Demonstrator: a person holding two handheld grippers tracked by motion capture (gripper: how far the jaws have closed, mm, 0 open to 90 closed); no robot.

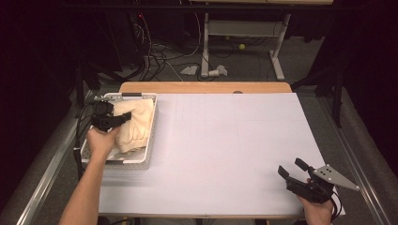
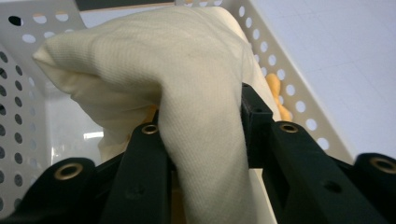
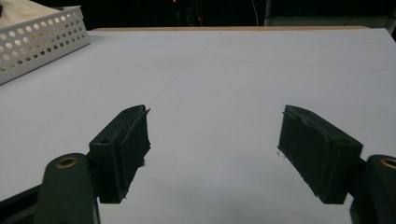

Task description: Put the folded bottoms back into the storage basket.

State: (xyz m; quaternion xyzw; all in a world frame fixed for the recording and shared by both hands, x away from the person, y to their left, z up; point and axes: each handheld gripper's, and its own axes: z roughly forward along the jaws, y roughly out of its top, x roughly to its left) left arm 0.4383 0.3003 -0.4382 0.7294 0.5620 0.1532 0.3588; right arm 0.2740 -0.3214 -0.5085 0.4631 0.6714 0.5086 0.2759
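Left gripper point(image 1: 123, 118) clamped on a fold of cream-coloured knitted cloth point(image 1: 135, 124), bunched inside the white perforated plastic basket point(image 1: 152, 132) at the nine o'clock edge of the pale paper-covered surface point(image 1: 225, 150); pinched fold running straight up between the black jaws in the left gripper view, bulk of the cloth point(image 2: 154, 60) mounded toward twelve o'clock from the grip. Right gripper point(image 1: 293, 168) resting at five o'clock, jaws spread wide over bare surface, well apart from the basket and pointed toward ten o'clock. Lift likely to fall to the left hand point(image 1: 101, 140), by far the nearer.
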